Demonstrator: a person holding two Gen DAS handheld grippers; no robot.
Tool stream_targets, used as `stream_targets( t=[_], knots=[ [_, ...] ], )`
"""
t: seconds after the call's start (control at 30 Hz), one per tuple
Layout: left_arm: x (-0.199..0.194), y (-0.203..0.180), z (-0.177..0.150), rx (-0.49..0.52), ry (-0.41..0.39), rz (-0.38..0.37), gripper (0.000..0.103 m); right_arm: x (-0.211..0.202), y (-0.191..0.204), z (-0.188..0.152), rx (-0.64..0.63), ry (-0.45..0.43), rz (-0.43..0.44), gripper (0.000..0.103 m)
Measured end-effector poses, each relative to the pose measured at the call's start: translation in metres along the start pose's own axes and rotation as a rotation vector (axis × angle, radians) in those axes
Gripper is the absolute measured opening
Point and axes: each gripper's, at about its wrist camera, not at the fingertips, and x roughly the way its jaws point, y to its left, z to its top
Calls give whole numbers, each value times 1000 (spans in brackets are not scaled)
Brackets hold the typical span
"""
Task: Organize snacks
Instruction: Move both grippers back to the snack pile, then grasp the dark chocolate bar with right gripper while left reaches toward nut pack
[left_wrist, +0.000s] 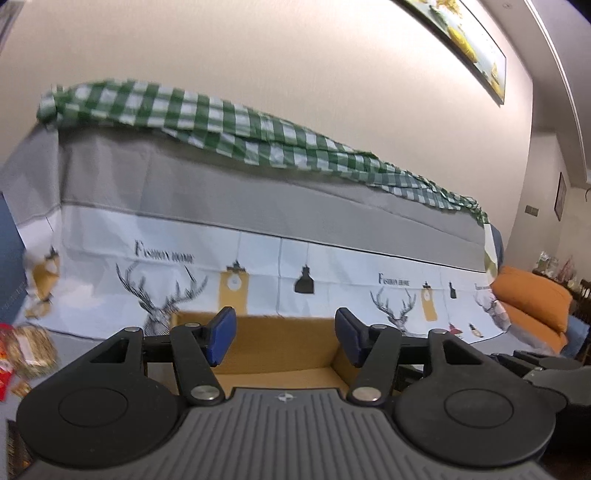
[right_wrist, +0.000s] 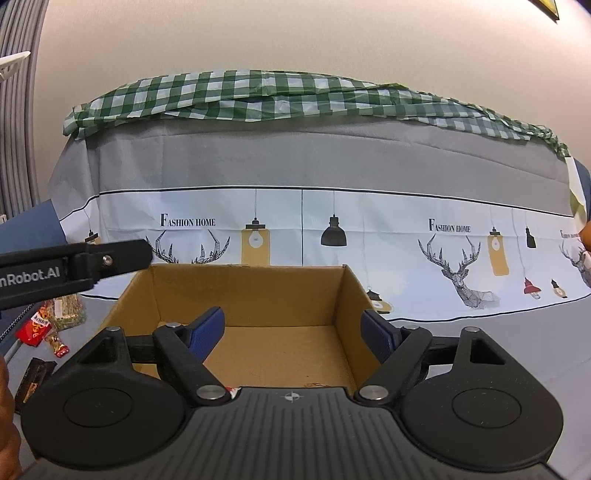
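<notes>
Snacks: small wrapped packets lie loose on the grey worktop (right_wrist: 461, 350) to the left of the box: a red foil packet (right_wrist: 32, 331), a clear bag of pale crumbly pieces (right_wrist: 68, 309), a little red-and-gold wrapped sweet (right_wrist: 58, 346) and a dark flat bar-shaped packet (right_wrist: 34, 380). In the left wrist view the same clear bag (left_wrist: 31, 349) shows at the far left edge.
Box: open brown cardboard box (right_wrist: 251, 295) stands upright just ahead of both pairs of tongs, its floor bare apart from a few crumbs; a scrap of red wrapper shows at its near edge, half hidden.
Left tongs (left_wrist: 282, 341): blue pads (left_wrist: 221, 334) stand apart with nothing between them, hovering over the box.
Right tongs (right_wrist: 293, 332): spread wider, empty, also above the box.
Handling, as a guess: packets look light and crinkly, the foil likely slippery; the clear bag's contents seem brittle and would crush under a hard squeeze. The dark bar looks stiffer.
Where to hold: pinch each packet across its narrow middle or by a sealed end seam; take the clear bag gently by its gathered top; take the bar across its short width.
Risk: thin wrappers lying flat may slide away under the pads.
Backdrop: sofa under a grey and white deer-print cover (right_wrist: 295, 221) with a green checked cloth (right_wrist: 258, 96) on top.
</notes>
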Motion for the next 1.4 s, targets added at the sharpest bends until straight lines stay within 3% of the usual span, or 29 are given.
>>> stream_targets(
  t=[0.13,0.33,0.4,0.5,0.53,0.57,0.67,0.73,0.77,0.87,1.07,1.2,1.4],
  knots=[
    [-12,5,0,36,0,16,64,-1,8,0,8,-4,-1,82],
    [-17,24,10,137,152,12,59,-5,24,-1,55,-22,-1,80],
    [-22,38,18,156,178,50,48,-7,31,-2,71,-30,9,76],
    [-27,65,30,155,192,107,22,-11,44,-3,85,-41,50,58],
    [-29,75,32,158,192,118,8,-12,49,-4,89,-43,73,49],
    [-31,86,31,170,188,142,6,-13,55,-5,91,-42,94,44],
    [-37,119,9,167,208,215,6,-13,78,-8,75,-33,164,40],
    [-28,140,-3,162,350,312,4,-14,94,-10,50,-28,197,40],
    [-27,147,-2,148,360,353,4,-14,103,-10,37,-26,219,40],
    [-32,173,4,29,356,374,5,-14,129,-13,-2,-24,279,40],
    [-37,210,10,-97,357,488,5,-10,176,-20,-51,1,383,40],
    [-43,228,19,-155,323,545,5,-2,205,-27,-83,35,440,40],
    [-46,246,21,-217,319,572,5,23,244,-43,-138,148,490,41]
  ],
)
